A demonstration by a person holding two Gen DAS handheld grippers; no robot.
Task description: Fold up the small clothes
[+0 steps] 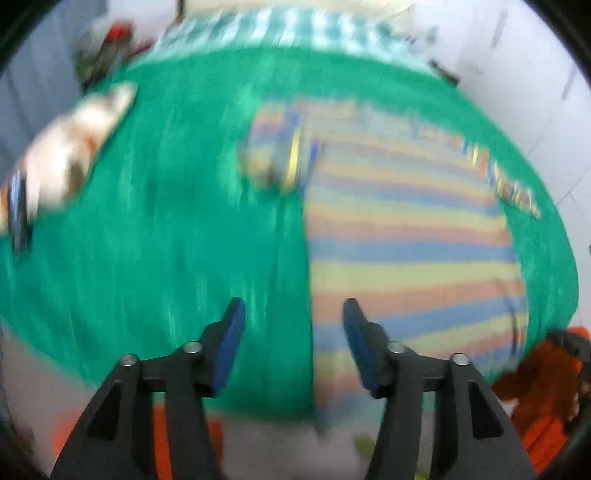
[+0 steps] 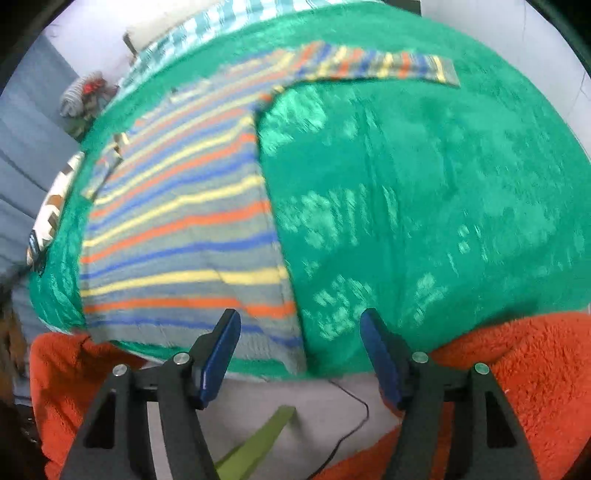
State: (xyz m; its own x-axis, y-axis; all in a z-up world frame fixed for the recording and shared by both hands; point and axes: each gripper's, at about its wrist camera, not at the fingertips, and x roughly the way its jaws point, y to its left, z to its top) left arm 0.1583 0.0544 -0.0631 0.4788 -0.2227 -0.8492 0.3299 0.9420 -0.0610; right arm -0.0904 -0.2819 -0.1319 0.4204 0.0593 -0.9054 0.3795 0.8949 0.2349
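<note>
A striped shirt (image 1: 406, 229) in orange, yellow and blue lies flat on a green cloth (image 1: 166, 221). In the right wrist view the shirt (image 2: 177, 229) fills the left half, with one sleeve (image 2: 373, 68) stretched out to the far right. My left gripper (image 1: 293, 325) is open and empty above the shirt's left edge near its hem. My right gripper (image 2: 300, 332) is open and empty above the shirt's right hem corner. The left wrist view is blurred by motion.
A white and brown folded garment (image 1: 70, 151) lies at the green cloth's left edge. Orange fleece (image 2: 517, 376) hangs along the near edge. A checked teal cloth (image 1: 280, 29) lies beyond. A thin cable (image 2: 351, 428) and a lime strip (image 2: 258, 443) lie below.
</note>
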